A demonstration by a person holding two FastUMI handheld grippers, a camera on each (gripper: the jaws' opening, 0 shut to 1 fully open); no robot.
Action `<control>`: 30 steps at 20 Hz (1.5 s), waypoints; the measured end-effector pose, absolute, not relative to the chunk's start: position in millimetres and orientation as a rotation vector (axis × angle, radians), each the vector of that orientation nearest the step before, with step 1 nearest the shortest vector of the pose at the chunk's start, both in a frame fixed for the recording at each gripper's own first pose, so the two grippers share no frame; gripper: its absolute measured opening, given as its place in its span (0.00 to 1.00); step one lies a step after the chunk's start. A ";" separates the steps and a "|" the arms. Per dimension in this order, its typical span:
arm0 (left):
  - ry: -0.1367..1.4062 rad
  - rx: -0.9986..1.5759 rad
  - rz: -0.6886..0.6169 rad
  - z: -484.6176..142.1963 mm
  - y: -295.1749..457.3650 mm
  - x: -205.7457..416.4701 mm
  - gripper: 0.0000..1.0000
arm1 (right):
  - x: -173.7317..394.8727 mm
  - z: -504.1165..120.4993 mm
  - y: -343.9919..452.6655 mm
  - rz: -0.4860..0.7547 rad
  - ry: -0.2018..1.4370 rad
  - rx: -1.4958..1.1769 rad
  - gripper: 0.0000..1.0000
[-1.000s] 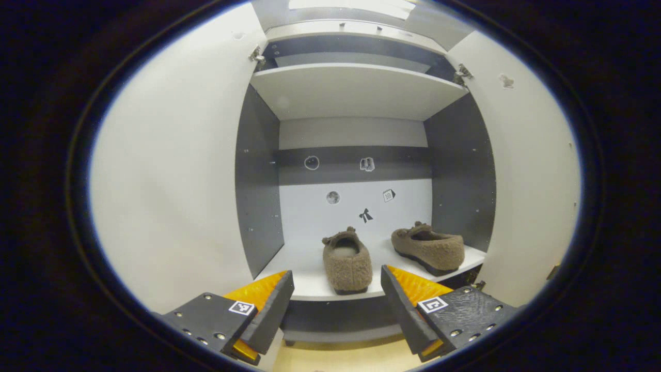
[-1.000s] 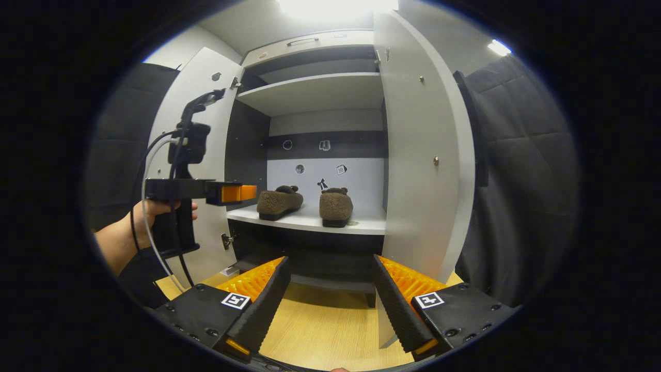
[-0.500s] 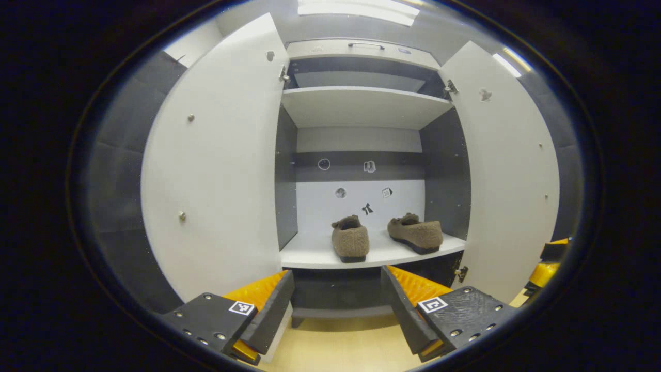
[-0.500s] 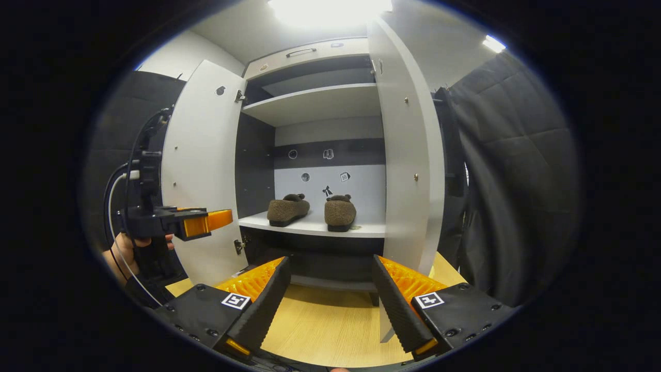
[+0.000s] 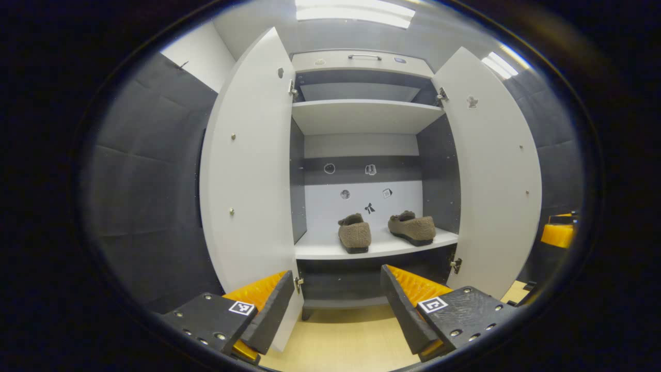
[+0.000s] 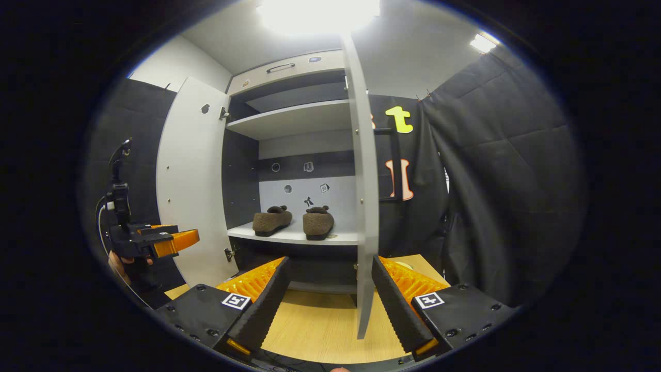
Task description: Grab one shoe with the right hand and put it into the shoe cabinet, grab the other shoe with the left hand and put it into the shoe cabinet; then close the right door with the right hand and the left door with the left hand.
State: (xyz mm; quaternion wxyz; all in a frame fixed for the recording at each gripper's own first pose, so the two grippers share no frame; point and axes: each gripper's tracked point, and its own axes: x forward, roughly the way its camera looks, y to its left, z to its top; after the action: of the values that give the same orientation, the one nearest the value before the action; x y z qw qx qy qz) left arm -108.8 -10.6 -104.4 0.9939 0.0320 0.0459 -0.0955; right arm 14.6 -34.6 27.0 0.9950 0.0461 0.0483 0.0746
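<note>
Your left gripper (image 5: 335, 305) is held level, squared to the shoe cabinet (image 5: 361, 62) and well back from it, fingers spread with nothing between them; below them lies the pale wood floor (image 5: 341, 346). In the right gripper view your hand (image 6: 120, 263) grips its handle low beside the left door (image 6: 188, 181), fingers aimed toward the cabinet front, a cable looping off the back. Your right gripper (image 6: 328, 305) also points at the cabinet, from its right side, jaws wide apart and empty; the right door (image 6: 364, 206) stands nearly edge-on, its lower edge dropping between the two fingers, contact not clear. Both brown fuzzy shoes sit on the cabinet's lower shelf (image 5: 325, 250): one shoe (image 5: 355, 233) heel toward you near the middle, the other shoe (image 5: 412, 228) angled beside it toward the right wall, a small gap between them. Both doors are open. Small stickers (image 5: 369, 169) on the cabinet's back panel above the shoes are too small to read. Each gripper finger carries a square black-and-white marker tag (image 5: 433, 304); no legible writing.
</note>
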 end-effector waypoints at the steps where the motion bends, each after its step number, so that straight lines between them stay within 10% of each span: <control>1: 0.093 0.069 -0.189 -104.6 -9.1 -112.1 1.00 | 12.1 30.4 -45.6 0.129 0.091 0.100 1.00; 17: 0.094 0.029 -0.123 -91.8 63.8 -156.4 0.98 | 73.0 93.2 -190.1 -0.343 -0.002 0.038 0.98; 30: 0.077 0.019 -0.063 -85.1 168.4 -133.6 0.98 | 85.6 96.3 -132.7 -0.340 0.006 -0.021 0.94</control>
State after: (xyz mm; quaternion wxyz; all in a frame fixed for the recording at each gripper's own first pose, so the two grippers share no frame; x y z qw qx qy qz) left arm -133.6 168.4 -85.1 0.9987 0.0097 0.0387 -0.0317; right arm 85.6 -132.7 96.3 0.9855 -0.0104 0.0030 -0.1692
